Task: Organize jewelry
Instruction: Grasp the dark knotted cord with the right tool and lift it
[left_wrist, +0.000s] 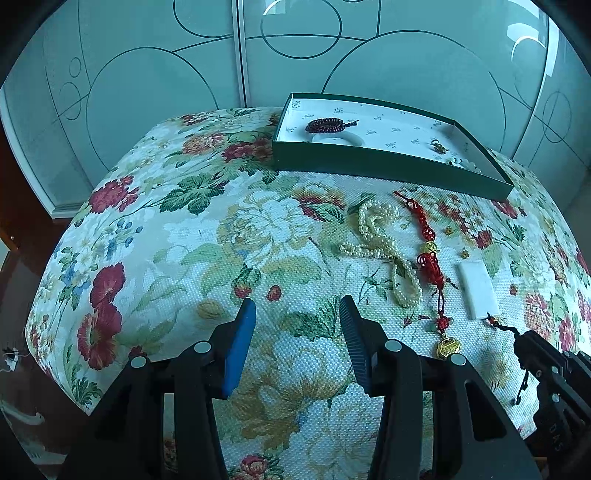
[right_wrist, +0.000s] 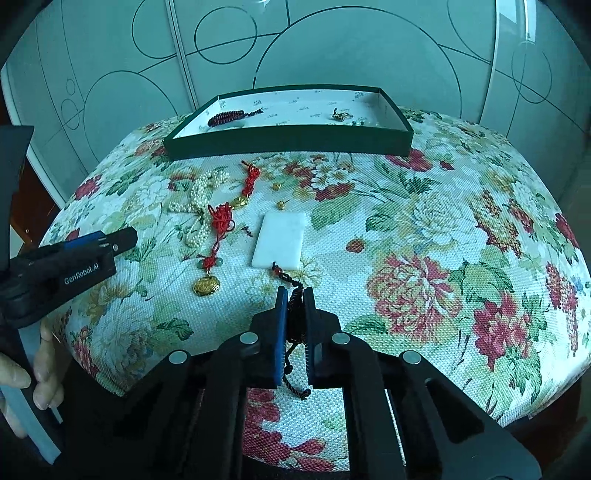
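A white rectangular pendant (right_wrist: 279, 240) lies on the floral cushion, and its black braided cord (right_wrist: 286, 277) runs toward me. My right gripper (right_wrist: 295, 291) is shut on that cord, whose tail hangs out behind the pads. In the left wrist view the same pendant (left_wrist: 476, 290) lies at the right, with the right gripper (left_wrist: 524, 339) at its near end. My left gripper (left_wrist: 297, 306) stands open over bare cushion, nothing between its fingers. A pearl necklace (left_wrist: 380, 240) and a red knotted charm (left_wrist: 428, 258) with gold pieces lie left of the pendant.
A shallow green box (right_wrist: 288, 142) stands at the cushion's far edge, holding a dark red bead bracelet (right_wrist: 225, 117) and a small gold piece (right_wrist: 340, 115). Two tiny gold studs (right_wrist: 276, 185) lie near the charm. A glass-panelled wall stands behind. A hand (right_wrist: 40, 373) holds the left gripper.
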